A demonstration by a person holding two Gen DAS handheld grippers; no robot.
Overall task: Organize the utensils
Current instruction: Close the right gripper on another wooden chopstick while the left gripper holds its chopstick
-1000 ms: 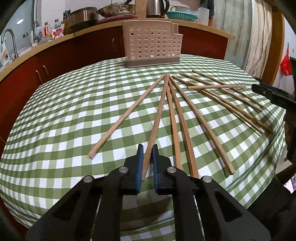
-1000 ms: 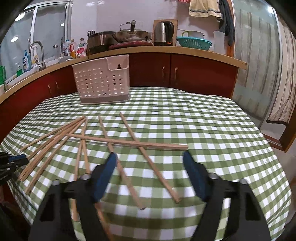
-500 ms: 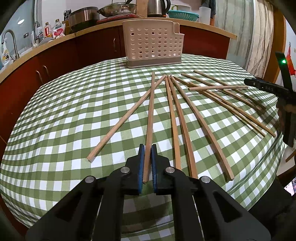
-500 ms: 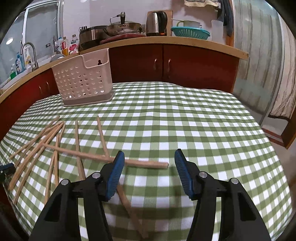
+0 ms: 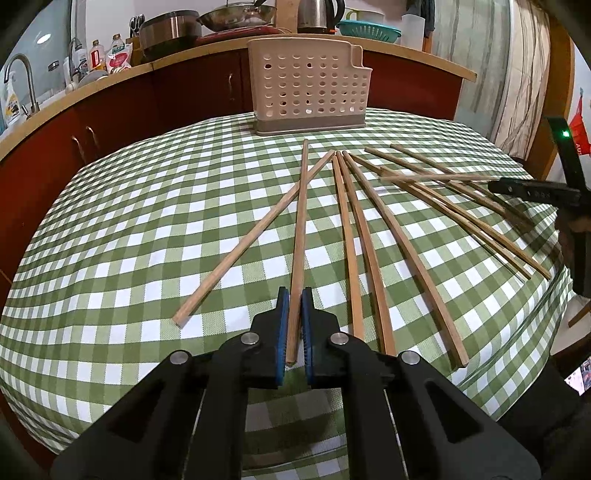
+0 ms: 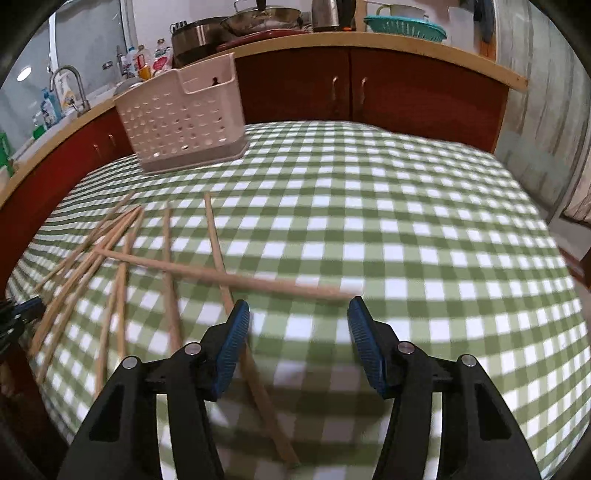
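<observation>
Several wooden chopsticks lie fanned on the green checked tablecloth (image 5: 110, 236). My left gripper (image 5: 294, 306) is shut on the near end of one chopstick (image 5: 300, 229), which points toward the beige perforated utensil holder (image 5: 308, 86) at the table's far side. My right gripper (image 6: 297, 314) is open, low over the table, its jaws straddling a crosswise chopstick (image 6: 229, 277) that lies over others. The holder also shows in the right wrist view (image 6: 181, 118). The right gripper shows at the right edge of the left wrist view (image 5: 532, 190).
A wooden counter (image 5: 221, 48) with red cabinets runs behind the table, carrying pots, a kettle, bottles and a teal basket (image 5: 369, 29). A sink tap (image 5: 22, 77) stands at far left. The table's edge drops off near both grippers.
My left gripper has swung its chopstick so the far tip points toward the holder. My right gripper has moved forward and down onto the crosswise chopstick, with its jaws closer together than a second ago.
</observation>
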